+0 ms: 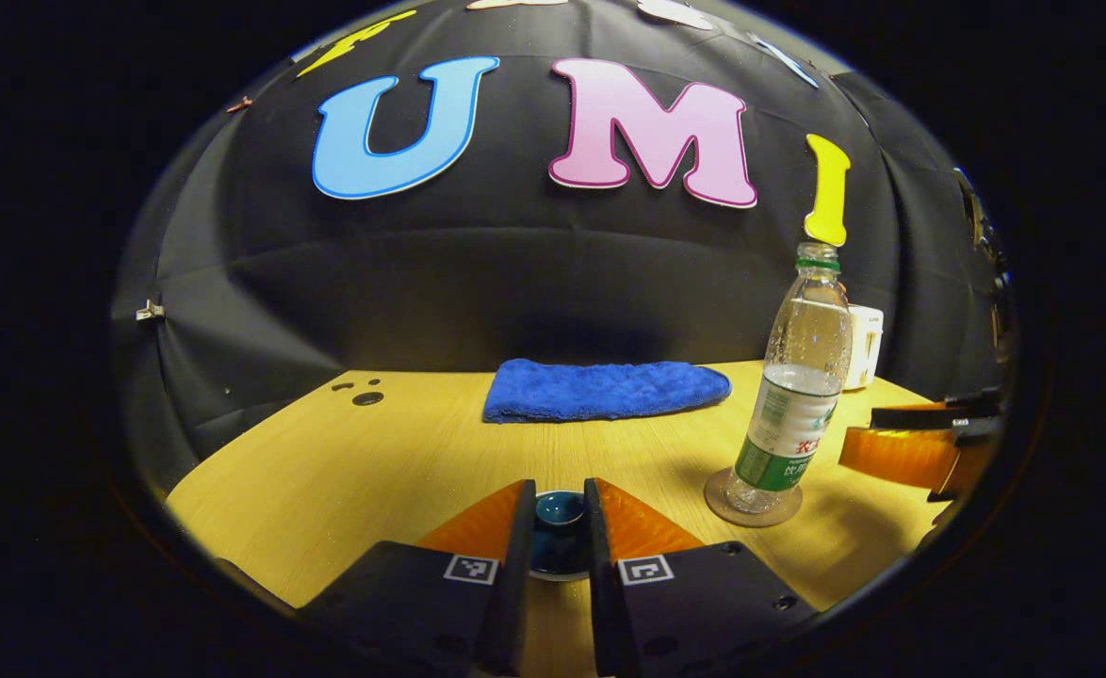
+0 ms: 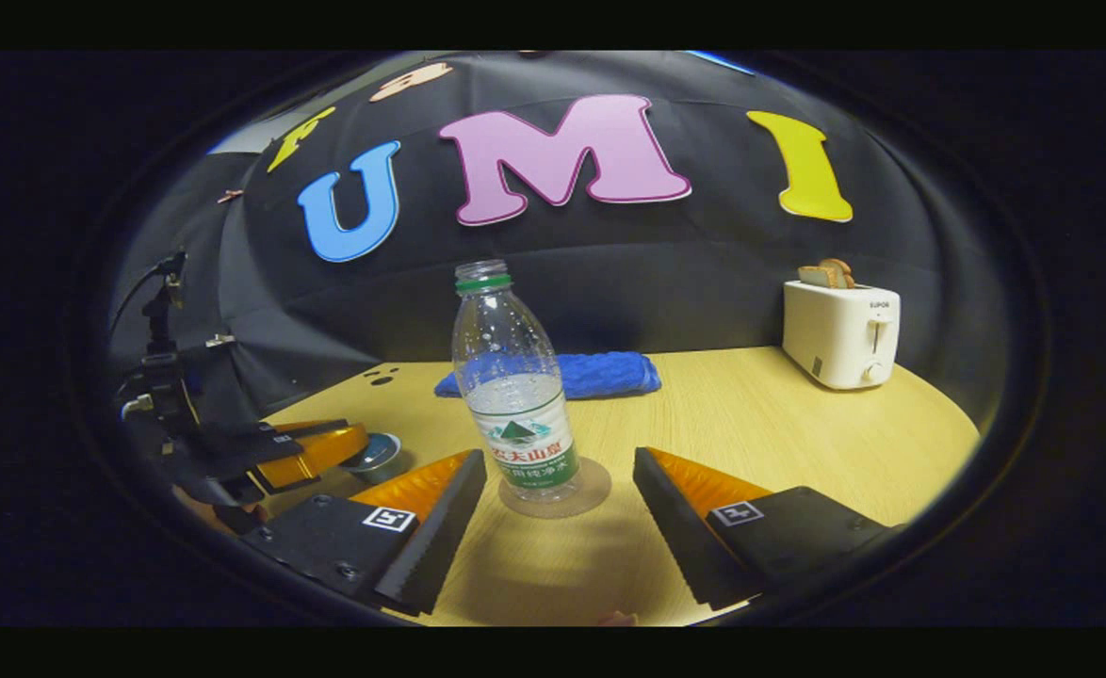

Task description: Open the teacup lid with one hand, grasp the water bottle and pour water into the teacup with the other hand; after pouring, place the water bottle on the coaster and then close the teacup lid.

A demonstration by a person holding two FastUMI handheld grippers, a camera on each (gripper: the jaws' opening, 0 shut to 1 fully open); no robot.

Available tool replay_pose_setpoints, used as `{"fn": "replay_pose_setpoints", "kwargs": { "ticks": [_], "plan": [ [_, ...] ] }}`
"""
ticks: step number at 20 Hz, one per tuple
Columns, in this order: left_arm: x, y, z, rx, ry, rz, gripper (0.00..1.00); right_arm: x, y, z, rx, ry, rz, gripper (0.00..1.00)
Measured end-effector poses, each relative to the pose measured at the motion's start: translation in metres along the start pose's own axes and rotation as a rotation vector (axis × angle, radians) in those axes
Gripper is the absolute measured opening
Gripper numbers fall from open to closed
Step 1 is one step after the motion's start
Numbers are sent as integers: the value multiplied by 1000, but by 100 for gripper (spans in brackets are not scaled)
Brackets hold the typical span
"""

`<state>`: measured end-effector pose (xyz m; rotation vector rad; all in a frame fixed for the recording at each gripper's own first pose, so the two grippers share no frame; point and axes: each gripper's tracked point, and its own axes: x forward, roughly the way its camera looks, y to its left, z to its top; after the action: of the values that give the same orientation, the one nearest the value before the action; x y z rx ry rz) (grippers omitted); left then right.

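Note:
In the left gripper view my left gripper (image 1: pixel 558 490) has its fingers drawn close on the knob of the dark teal teacup lid (image 1: pixel 558 513), which sits low on the teacup near the wooden table's (image 1: pixel 346 471) front. A clear water bottle (image 1: pixel 798 377), uncapped and partly full, stands upright on a round coaster (image 1: pixel 751 513) to the right. In the right gripper view my right gripper (image 2: pixel 558 459) is open, its fingers spread either side of the bottle (image 2: pixel 515 395) and coaster (image 2: pixel 591 494) without touching. The left gripper (image 2: pixel 327 447) rests over the teacup (image 2: pixel 379 457) at the left.
A folded blue cloth (image 1: pixel 605 389) lies at the back of the table by the wall. A white toaster (image 2: pixel 840 334) holding bread slices stands at the back right. A stand with cables (image 2: pixel 157 320) rises at the far left.

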<state>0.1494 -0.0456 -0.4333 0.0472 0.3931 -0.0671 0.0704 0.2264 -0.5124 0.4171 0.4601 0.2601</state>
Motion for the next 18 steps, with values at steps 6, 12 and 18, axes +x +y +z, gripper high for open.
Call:
{"fn": "replay_pose_setpoints", "kwargs": {
  "ticks": [6, 12, 18],
  "plan": [
    [-1, -1, 3, 14, -2, 0, 35, -6, 8, 5, -18, -1, 16, 98],
    [-26, 3, 46, -8, -79, 4, 45, -22, 25, 33, -14, -10, 33, 98],
    [-71, 6, 102, -10, -91, -3, 38, -55, 42, 88, -24, -35, 28, 98]
  ]
}}
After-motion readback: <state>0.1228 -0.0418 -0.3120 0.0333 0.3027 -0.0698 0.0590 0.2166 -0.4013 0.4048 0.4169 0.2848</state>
